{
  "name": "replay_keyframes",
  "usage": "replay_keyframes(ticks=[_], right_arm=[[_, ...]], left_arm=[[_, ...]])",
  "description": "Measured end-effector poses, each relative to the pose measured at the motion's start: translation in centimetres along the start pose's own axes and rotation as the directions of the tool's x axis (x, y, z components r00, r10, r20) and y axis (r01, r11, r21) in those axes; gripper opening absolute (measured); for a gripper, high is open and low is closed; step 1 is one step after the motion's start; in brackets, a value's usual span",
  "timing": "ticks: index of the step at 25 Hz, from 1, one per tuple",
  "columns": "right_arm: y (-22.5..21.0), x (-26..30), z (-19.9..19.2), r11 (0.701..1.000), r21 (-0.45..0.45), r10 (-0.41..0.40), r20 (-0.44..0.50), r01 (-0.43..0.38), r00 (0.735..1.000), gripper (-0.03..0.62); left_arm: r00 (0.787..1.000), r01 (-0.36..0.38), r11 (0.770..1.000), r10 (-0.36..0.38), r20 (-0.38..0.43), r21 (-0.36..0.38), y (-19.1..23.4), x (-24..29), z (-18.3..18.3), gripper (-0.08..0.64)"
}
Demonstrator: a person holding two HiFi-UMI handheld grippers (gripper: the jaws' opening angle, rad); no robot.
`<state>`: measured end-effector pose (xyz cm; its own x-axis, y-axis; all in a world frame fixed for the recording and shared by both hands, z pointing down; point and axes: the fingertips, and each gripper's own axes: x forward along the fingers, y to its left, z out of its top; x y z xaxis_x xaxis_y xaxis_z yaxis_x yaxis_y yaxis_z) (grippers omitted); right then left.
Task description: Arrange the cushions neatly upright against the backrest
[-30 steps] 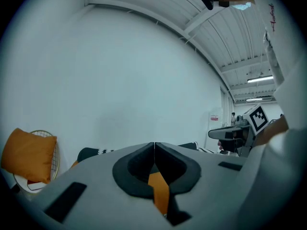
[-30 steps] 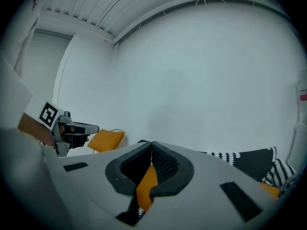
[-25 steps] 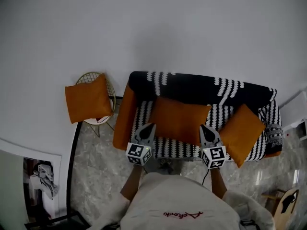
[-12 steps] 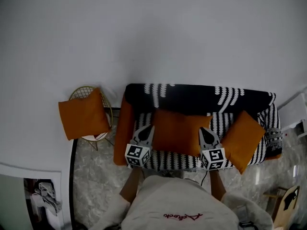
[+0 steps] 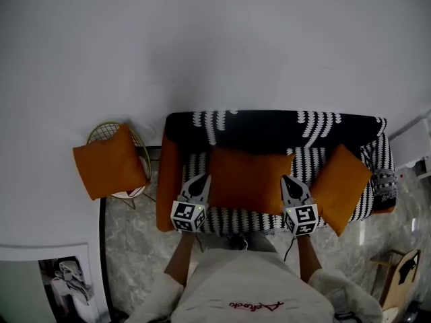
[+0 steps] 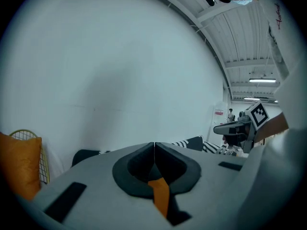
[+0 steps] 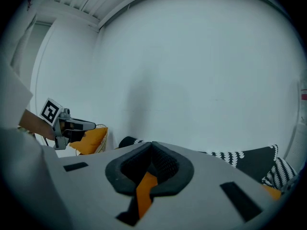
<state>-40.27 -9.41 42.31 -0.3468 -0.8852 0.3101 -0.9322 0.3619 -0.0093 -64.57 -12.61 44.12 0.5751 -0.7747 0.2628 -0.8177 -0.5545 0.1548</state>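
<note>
In the head view, we see the sofa (image 5: 176, 180) standing against a pale wall (image 5: 215, 46), its black-and-white backrest (image 5: 269, 128) along the far side. The middle cushion (image 5: 250, 179), orange, lies across the centre of the seat with its far edge at the foot of the backrest. The left gripper (image 5: 204, 177) meets the cushion's left edge and the right gripper (image 5: 286, 179) meets its right edge, one on each side. A second orange cushion (image 5: 342, 187) sits tilted at the right end of the seat. A third cushion (image 5: 110, 161) rests on a wire chair (image 5: 101, 132) to the left of the sofa, well apart from the other two.

In the left gripper view, we find the left gripper (image 6: 154, 145) with its jaws fully together, tips meeting in a thin line. A strip of orange fabric (image 6: 160, 195) shows pinched in the gap behind the tips, so it has hold of the cushion. The chair's cushion (image 6: 19, 169) shows at the left edge, and the right gripper (image 6: 229, 127) at the right.

In the right gripper view, we find the right gripper (image 7: 152, 143) closed just as tightly, with orange fabric (image 7: 145, 188) caught between its pads. The left gripper (image 7: 88, 125) shows at the left, in front of the chair's cushion (image 7: 91, 140), and the patterned backrest (image 7: 254, 159) runs off to the right.
</note>
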Motion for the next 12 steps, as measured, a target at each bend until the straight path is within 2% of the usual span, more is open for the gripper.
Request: replay_keyframes(ticks=[6,12], right_arm=[[-3.4,1.7,-1.6,1.0,0.02,0.004,-0.043,-0.003,0.999,0.028],[-6.2,3.3,-5.3,0.998,0.058,0.011,-0.123,-0.004,0.992,0.028]], left_arm=[[0.997,-0.048,0.999,0.047,-0.053,-0.009,1.3,2.1,-1.2,0.031],[0.988,-0.075,0.997,0.07,-0.139,-0.031,2.4,4.3,-4.0,0.031]])
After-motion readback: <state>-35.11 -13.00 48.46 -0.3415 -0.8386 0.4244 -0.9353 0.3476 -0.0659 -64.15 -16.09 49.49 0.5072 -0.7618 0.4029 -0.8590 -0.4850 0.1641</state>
